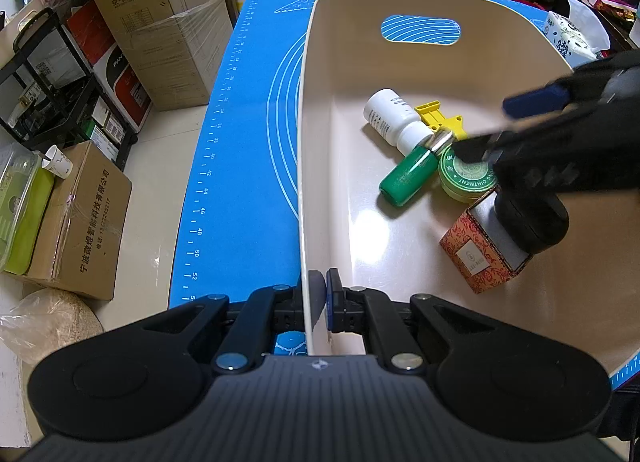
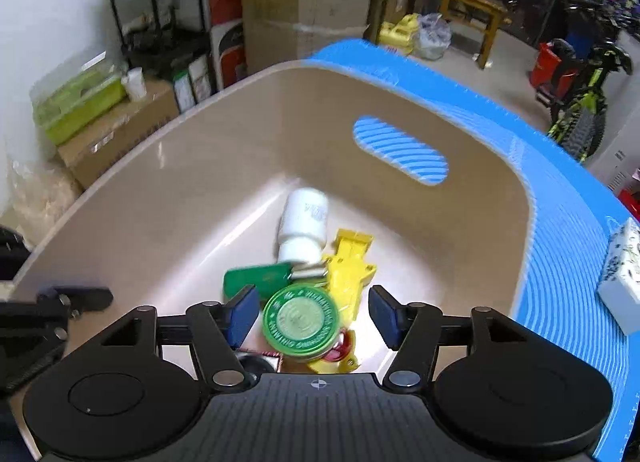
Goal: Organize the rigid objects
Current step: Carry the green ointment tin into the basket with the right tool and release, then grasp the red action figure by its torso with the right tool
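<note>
1. The green tin (image 2: 300, 320) lies flat, lid up, on the floor of the beige bin (image 2: 168, 181), among the other items already there. It sits directly below and between the two pads of the right gripper (image 2: 312, 316). Being round, it has no long axis to line up with.
2. Its neighbours crowd it: the green bottle (image 1: 406, 173) touches its far-left side, the yellow plastic piece (image 2: 348, 262) lies along its right, and the white bottle (image 1: 390, 117) is just beyond. A patterned box (image 1: 480, 250) lies on the near side.
3. The right gripper is by far the nearer. Its jaws stand apart, wider than the tin, with neither pad pressing on it, so it looks released rather than gripped.
4. The left gripper (image 1: 320, 300) is closed tight on the bin's near-left wall, apparently steadying it.
</note>
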Tool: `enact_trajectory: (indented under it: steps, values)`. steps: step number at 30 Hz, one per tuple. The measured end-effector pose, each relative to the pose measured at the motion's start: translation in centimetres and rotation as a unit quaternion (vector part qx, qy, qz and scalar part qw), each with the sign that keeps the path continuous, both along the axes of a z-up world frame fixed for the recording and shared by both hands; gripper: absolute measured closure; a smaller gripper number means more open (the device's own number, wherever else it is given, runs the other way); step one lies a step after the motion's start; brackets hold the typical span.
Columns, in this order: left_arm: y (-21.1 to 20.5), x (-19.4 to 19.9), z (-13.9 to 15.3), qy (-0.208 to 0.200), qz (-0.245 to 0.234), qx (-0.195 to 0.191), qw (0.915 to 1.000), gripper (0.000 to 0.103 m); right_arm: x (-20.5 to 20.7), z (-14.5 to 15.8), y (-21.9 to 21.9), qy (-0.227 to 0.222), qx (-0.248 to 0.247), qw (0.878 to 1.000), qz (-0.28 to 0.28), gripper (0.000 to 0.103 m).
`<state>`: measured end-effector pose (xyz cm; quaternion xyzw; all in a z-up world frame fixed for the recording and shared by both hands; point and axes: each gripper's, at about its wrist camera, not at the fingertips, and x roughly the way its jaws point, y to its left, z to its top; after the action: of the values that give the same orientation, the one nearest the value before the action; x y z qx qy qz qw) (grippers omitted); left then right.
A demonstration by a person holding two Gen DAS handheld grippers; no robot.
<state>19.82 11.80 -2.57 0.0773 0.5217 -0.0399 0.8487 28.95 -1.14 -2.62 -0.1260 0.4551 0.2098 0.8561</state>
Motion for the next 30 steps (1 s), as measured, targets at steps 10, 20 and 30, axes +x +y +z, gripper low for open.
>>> enact_trajectory:
  steps: [10, 20, 30]
  values:
    - [0.0, 0.0, 0.0, 0.000, 0.000, 0.000, 1.0000, 0.095, -1.6, 5.8, -6.8, -0.064, 0.086, 0.992, -0.067, 0.032]
    - [-0.1, 0.0, 0.0, 0.001, 0.000, 0.001, 1.0000, 0.095, -3.4, 4.1, -15.0, -0.064, 0.074, 0.984, -0.146, 0.031]
    - [-0.2, -0.1, 0.0, 0.001, -0.002, 0.000, 1.0000, 0.094, -4.7, -2.5, -16.2, -0.008, 0.051, 0.983, -0.173, 0.031]
